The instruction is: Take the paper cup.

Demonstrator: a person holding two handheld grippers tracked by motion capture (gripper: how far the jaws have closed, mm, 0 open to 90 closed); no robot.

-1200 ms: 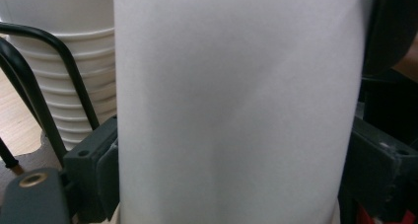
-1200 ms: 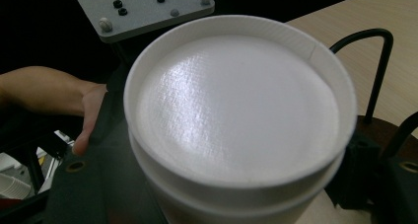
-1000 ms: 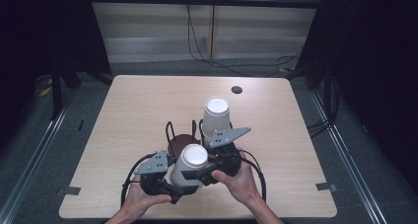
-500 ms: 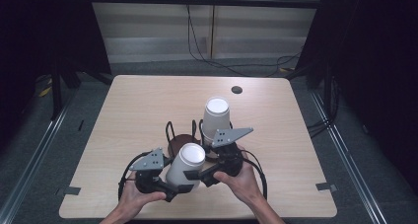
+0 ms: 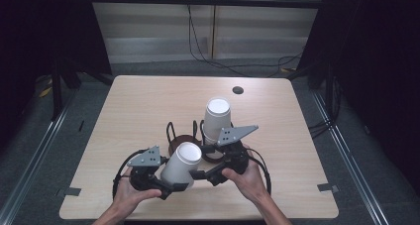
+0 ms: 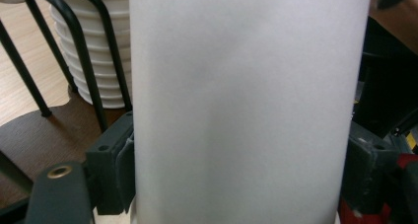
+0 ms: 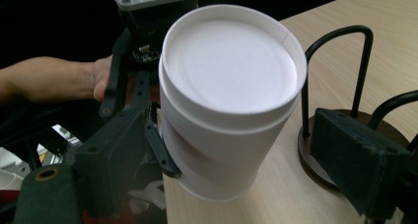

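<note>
Our left gripper (image 5: 171,178) has just been closing its jaws on the white paper cup (image 5: 181,162), so we now hold it, while our right gripper (image 7: 236,155) stands open around its top.

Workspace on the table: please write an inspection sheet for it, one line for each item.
Surface: light wooden table, with a dark round hole near the far edge.
Job's things: single white paper cup, tilted, bottom facing up; stack of white cups upside down in a black wire holder with a dark round base.
Clutter: nothing seen.
Grippers: left gripper shut on the single cup, its jaws have just been closing; right gripper open, jaws either side of that cup.
Cables: black loops trail from both grippers; more on the floor behind.
Surroundings: dark curtains, grey floor.
</note>
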